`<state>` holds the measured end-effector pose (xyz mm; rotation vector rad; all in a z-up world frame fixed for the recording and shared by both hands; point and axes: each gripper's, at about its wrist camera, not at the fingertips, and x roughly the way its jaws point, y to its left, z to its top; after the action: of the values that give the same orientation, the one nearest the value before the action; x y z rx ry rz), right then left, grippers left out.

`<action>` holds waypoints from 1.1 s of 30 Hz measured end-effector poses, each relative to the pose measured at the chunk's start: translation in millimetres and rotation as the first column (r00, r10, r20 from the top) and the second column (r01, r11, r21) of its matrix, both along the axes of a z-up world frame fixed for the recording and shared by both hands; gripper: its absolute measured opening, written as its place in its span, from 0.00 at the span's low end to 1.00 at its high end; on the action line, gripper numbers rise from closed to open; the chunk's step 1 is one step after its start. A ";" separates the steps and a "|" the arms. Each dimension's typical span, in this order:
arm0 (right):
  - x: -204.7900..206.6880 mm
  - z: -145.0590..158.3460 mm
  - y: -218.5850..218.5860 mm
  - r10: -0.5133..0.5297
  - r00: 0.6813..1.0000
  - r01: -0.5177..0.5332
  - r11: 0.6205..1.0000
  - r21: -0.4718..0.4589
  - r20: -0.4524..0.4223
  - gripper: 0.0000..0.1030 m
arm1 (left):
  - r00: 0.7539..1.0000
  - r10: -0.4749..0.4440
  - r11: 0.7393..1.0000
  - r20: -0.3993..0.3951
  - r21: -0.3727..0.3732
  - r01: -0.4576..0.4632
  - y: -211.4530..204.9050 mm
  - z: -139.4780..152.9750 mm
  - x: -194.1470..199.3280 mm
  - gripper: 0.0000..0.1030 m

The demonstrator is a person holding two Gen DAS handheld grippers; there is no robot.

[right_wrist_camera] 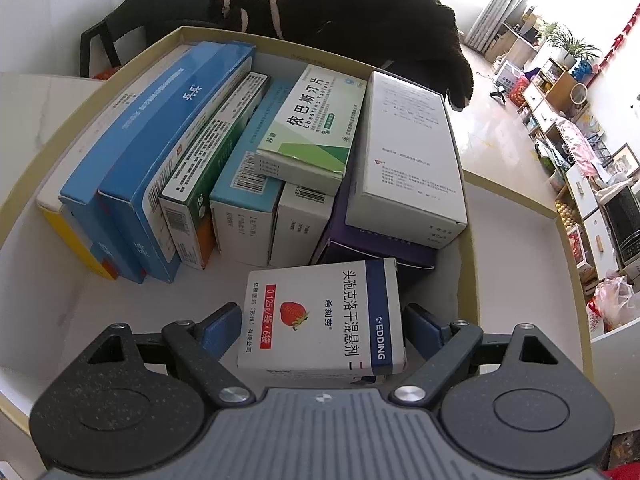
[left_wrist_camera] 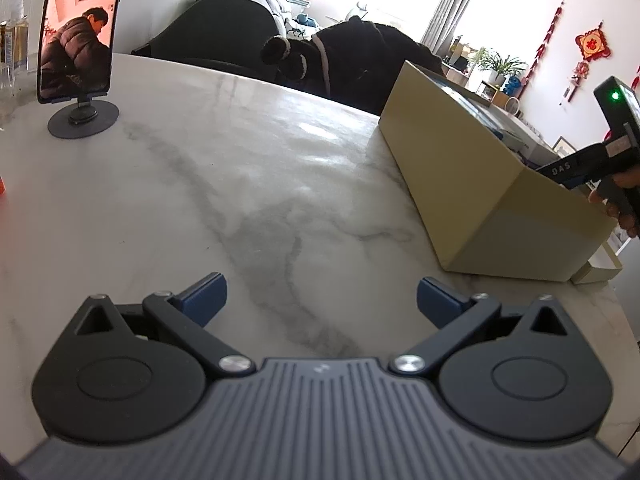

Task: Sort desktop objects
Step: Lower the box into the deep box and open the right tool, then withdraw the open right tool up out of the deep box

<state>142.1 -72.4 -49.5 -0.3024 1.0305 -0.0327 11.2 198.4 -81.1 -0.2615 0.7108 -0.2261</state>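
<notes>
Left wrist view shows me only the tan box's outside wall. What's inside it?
Observer: The tan box holds medicine cartons, most of them standing on edge in a row.
Operator: What are the right tongs doing in there?
Observer: The right tongs sit astride a white carton with a strawberry picture, nearer than the row. I can't tell whether the pads press it.
Operator: Any room left?
Observer: Yes, the tan box's bottom shows bare white to the left of that carton.
</notes>
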 end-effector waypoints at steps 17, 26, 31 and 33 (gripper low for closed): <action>-3.1 13.0 -14.0 -0.006 0.998 0.009 0.999 -0.037 0.070 0.56 | 1.000 0.007 1.000 0.011 0.014 -0.007 2.0 4.8 -7.2 1.00; -9.3 14.2 -10.8 0.051 0.998 -0.053 0.997 0.054 0.034 0.56 | 0.999 0.003 0.999 0.038 0.042 -0.004 -2.3 15.6 -18.2 1.00; -2.7 10.1 -16.5 0.033 0.999 -0.034 0.995 0.094 0.013 0.52 | 0.998 0.008 0.998 0.056 0.068 -0.012 -2.0 24.3 -27.4 1.00; -2.4 11.5 -20.2 0.017 1.000 -0.019 0.993 0.115 0.020 0.52 | 0.998 0.015 0.997 0.062 0.076 -0.019 -0.8 27.8 -30.8 1.00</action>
<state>139.7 -92.5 -38.0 -0.2057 1.0062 0.0397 -19.6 197.6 -53.3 -0.1865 0.6548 -0.1893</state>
